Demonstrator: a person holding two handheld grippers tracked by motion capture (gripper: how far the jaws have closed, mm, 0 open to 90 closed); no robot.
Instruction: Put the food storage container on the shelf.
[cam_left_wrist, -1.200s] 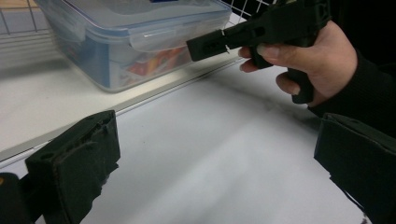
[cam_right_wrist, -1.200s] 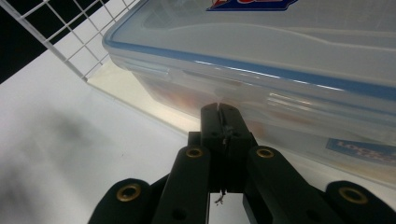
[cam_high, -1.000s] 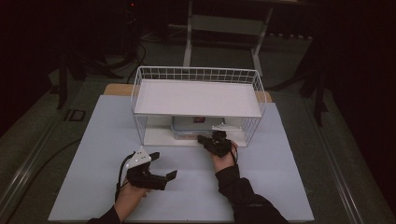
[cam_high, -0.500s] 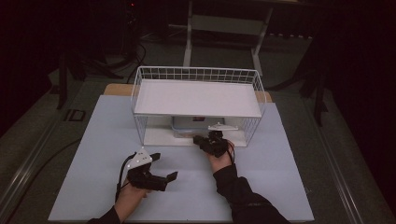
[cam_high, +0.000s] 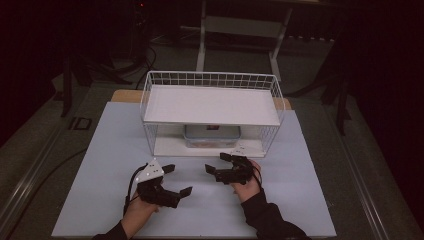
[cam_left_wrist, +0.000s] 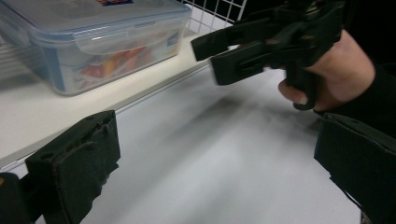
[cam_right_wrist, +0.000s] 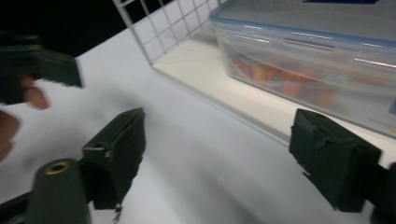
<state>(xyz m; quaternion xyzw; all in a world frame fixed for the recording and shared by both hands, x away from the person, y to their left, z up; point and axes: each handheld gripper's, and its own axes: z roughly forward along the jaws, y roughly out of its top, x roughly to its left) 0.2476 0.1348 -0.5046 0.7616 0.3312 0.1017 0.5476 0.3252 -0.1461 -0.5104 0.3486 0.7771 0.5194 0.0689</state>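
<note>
A clear lidded food container (cam_high: 211, 136) with orange and red contents sits on the lower shelf of a white wire rack (cam_high: 150, 100). My left gripper (cam_high: 178, 179) hovers open over the white table, in front of the rack and to the left. My right gripper (cam_high: 216, 163) is open and empty just in front of the rack's lower shelf, its jaws pointing left. In the left gripper view its own jaws (cam_left_wrist: 215, 177) stand wide apart, with the container (cam_left_wrist: 93, 37) ahead and the right gripper (cam_left_wrist: 210, 59) in a hand. In the right gripper view the open jaws (cam_right_wrist: 224, 158) face the container (cam_right_wrist: 317, 60).
The rack's upper shelf (cam_high: 210, 105) is a bare white board with a wire rim. The white tabletop (cam_high: 300, 200) extends to both sides of the hands. Dark floor, cables and a metal stand (cam_high: 240, 25) lie beyond the table.
My right gripper has drawn back from the lower shelf toward the person and slightly left. The left gripper has barely shifted.
</note>
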